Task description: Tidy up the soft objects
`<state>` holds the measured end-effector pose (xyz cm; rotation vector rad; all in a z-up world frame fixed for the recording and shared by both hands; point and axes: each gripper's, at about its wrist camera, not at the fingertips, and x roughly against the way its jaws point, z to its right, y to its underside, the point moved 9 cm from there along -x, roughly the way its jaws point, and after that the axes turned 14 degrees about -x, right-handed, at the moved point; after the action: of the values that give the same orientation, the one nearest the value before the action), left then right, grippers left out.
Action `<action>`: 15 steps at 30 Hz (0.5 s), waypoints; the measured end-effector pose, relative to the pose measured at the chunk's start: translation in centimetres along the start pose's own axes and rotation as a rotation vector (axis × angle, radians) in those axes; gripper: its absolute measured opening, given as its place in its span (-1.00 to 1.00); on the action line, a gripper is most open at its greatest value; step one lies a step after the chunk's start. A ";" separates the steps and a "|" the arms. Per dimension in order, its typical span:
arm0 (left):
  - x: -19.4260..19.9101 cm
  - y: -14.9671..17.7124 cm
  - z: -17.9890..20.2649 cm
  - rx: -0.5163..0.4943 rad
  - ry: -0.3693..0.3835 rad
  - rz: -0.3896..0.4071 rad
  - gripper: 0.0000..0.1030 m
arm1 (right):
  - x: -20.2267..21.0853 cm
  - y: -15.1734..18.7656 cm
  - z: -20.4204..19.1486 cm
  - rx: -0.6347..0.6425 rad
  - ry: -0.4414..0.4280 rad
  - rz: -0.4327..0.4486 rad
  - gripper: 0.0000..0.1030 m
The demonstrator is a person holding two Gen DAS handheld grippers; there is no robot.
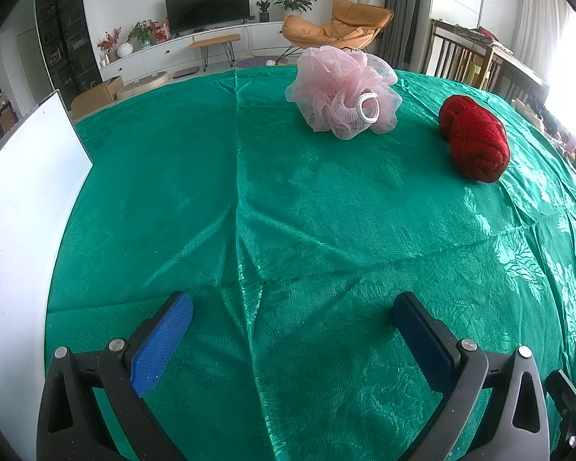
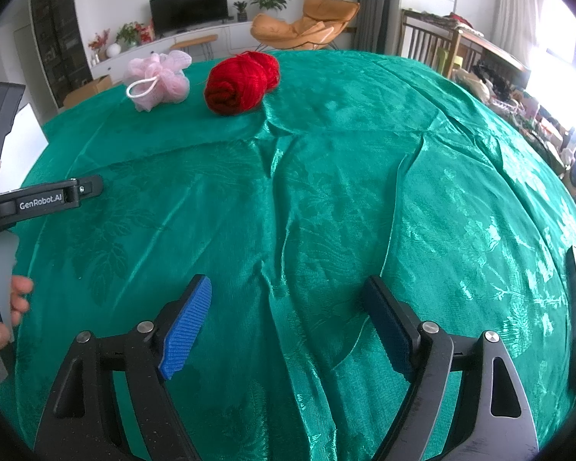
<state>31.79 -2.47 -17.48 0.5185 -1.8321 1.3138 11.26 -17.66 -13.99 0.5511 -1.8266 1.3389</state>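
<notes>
I saw a wrinkled green tablecloth (image 1: 288, 211) spread over the table, with a white board (image 1: 27, 192) standing at its left edge; behind it stood a dark television (image 1: 207, 2) on a white cabinet (image 1: 165, 52). An orange lounge chair (image 1: 338, 25) sat near potted plants (image 1: 293, 0); a cardboard box (image 1: 96, 94) lay on the floor.

left wrist: low, faces across green cloth (image 1: 288, 211) | right wrist: same heading | shared: far-end objects
</notes>
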 end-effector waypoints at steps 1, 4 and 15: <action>0.1 0.1 0.1 -0.013 0.011 -0.013 1.00 | 0.0 0.0 0.0 0.000 0.000 0.000 0.62; 0.7 1.1 0.1 -0.048 0.049 -0.056 1.00 | 0.0 0.0 0.0 0.000 0.000 0.000 0.62; 2.4 3.0 0.5 -0.048 0.037 0.010 1.00 | -0.6 -0.7 -0.3 0.047 -0.010 -0.085 0.62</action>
<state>28.06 -1.55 -17.40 0.4573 -1.8335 1.2745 12.26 -17.69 -14.05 0.6548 -1.7635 1.3266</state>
